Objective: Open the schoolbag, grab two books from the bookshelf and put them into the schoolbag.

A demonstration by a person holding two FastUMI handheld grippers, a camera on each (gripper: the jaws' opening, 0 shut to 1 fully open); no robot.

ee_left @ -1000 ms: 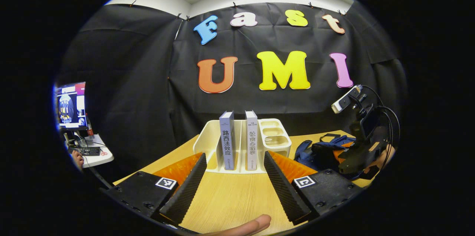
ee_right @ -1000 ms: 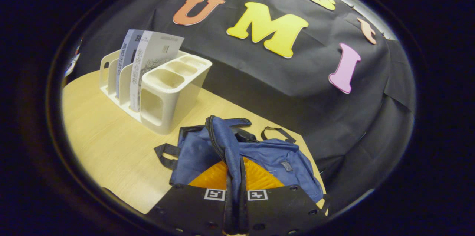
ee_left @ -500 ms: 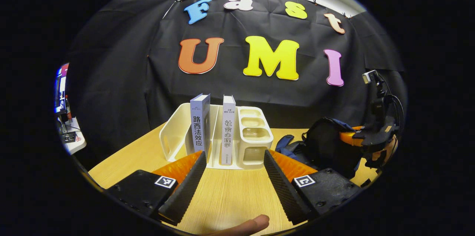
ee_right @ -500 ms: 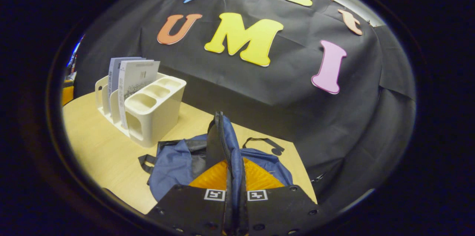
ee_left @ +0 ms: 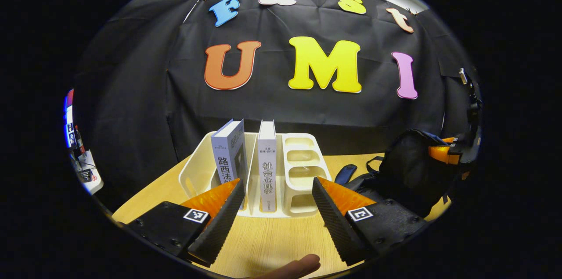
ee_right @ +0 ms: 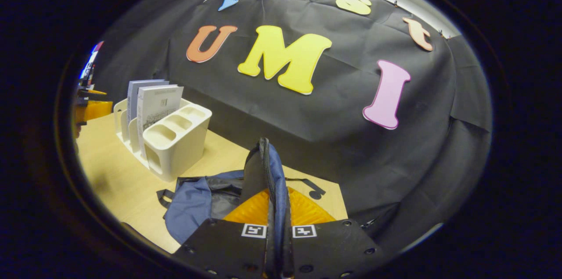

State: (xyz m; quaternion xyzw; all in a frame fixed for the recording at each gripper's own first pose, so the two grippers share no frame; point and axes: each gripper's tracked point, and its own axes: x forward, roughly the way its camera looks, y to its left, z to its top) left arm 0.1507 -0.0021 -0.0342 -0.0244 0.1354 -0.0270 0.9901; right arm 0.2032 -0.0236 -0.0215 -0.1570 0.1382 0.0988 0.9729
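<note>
On the left, the left hand-held gripper [ee_left: 276, 209] hovers low over the table [ee_left: 268, 239] with its jaws spread wide and nothing between them. It is aimed at the cream bookshelf [ee_left: 259, 169], and its fingers frame the slots, so I judge it is lining up for the first book. The gap looks ample for one spine.

Two books stand upright in the bookshelf, each in its own slot with a divider between them. The greyish-blue book [ee_left: 229, 156] sits to the left and shows its cover at a slight angle. The white-spined book [ee_left: 267, 165] is just beside it and faces spine out. Standing apart like this, each can probably be pinched alone. The right part of the bookshelf has three small cup compartments in a row, all seemingly empty.

Further right lies the blue schoolbag [ee_right: 197, 195], slumped on the table near the bookshelf but apart from it. The right hand-held gripper [ee_right: 275, 226] is closed tight on a raised fold of the bag's zippered edge [ee_right: 263, 169]. It lifts that edge so the dark lining shows, presumably to hold the mouth open for loading. A black strap loop [ee_right: 316, 189] trails behind the bag.

In all there are two hand-held grippers, two books, one bookshelf and one schoolbag. No book is in the bag yet.
</note>
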